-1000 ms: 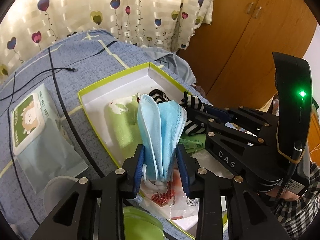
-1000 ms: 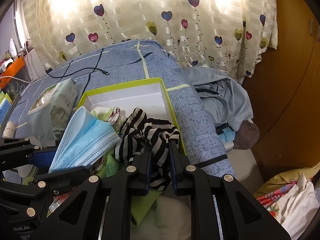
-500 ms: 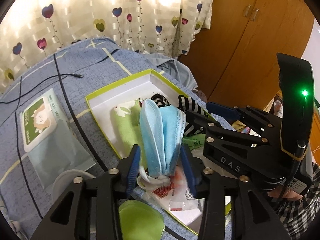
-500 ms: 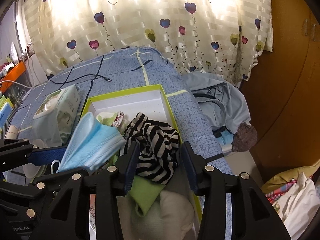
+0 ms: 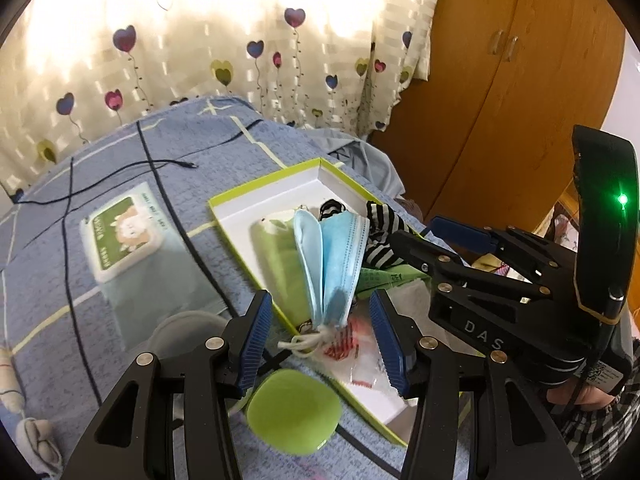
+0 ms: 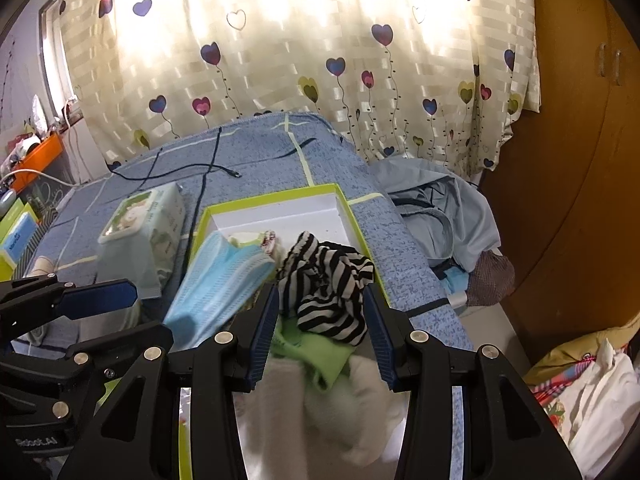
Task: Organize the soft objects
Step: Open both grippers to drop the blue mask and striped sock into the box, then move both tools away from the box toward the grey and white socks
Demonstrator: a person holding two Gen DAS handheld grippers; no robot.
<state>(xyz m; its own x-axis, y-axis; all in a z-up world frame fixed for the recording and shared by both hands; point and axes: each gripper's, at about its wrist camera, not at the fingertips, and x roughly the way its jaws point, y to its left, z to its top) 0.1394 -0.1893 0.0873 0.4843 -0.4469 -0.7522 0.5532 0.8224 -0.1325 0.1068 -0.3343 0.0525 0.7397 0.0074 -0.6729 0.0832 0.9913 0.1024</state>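
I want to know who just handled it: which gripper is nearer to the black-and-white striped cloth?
Right. The right gripper stands open astride the striped cloth in the box, pads clear of it. The left gripper, also open, sits beside it around the blue masks.

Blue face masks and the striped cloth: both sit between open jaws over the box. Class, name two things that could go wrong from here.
1. The blue face masks stand fanned on edge in the green-rimmed box, free of the left gripper, whose jaws have just opened; they may topple out.
2. The striped cloth is heaped by the box wall, between the right gripper pads; it could snag on withdrawal.
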